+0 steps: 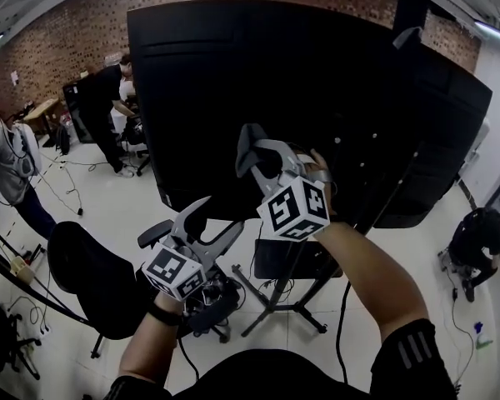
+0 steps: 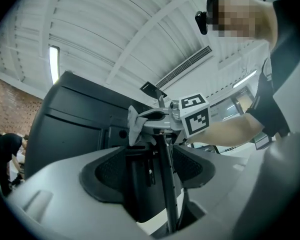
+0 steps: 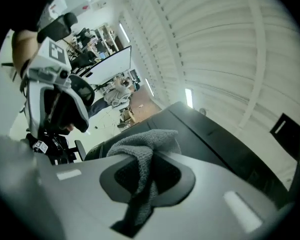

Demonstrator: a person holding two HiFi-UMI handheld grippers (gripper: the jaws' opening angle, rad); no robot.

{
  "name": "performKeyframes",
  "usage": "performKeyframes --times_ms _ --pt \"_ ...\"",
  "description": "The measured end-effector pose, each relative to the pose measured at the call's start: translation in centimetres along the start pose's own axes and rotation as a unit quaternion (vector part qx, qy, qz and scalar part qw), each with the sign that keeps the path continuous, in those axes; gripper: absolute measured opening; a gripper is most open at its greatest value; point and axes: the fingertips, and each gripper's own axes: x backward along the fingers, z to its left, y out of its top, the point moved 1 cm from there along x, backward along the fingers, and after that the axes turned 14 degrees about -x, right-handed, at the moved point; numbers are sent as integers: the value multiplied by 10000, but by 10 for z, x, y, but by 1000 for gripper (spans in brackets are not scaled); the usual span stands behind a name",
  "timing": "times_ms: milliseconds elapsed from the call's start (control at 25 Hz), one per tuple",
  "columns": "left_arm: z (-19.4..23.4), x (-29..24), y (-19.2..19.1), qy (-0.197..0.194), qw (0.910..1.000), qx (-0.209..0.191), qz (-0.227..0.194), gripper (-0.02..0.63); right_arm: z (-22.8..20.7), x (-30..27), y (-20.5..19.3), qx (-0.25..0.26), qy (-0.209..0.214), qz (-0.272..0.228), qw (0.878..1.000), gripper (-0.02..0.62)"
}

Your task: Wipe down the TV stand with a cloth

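Note:
The big black TV shows its back and stands on a black tripod stand. In the head view my right gripper is raised against the TV's lower back, shut on a grey cloth. The right gripper view shows that cloth pinched between the jaws of the right gripper and bunched over their tips. My left gripper is lower and to the left, open, pointing up. In the left gripper view the stand's pole runs through the gap of the left gripper, with the cloth above.
A black office chair stands at lower left, close to the tripod legs. Two people stand at the left by desks, and another person crouches at the right. Cables lie on the pale floor.

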Motion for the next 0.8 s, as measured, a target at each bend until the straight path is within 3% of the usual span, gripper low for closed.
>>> performKeyframes --times_ms 360,800 --pt "-55 -53 21 -366 9985 295 -279 322 -88 111 -22 -523 -611 -272 9964 32" --pt "-97 -104 38 -622 9976 -22 -309 322 -168 139 -80 -1916 -553 -328 9794 34"
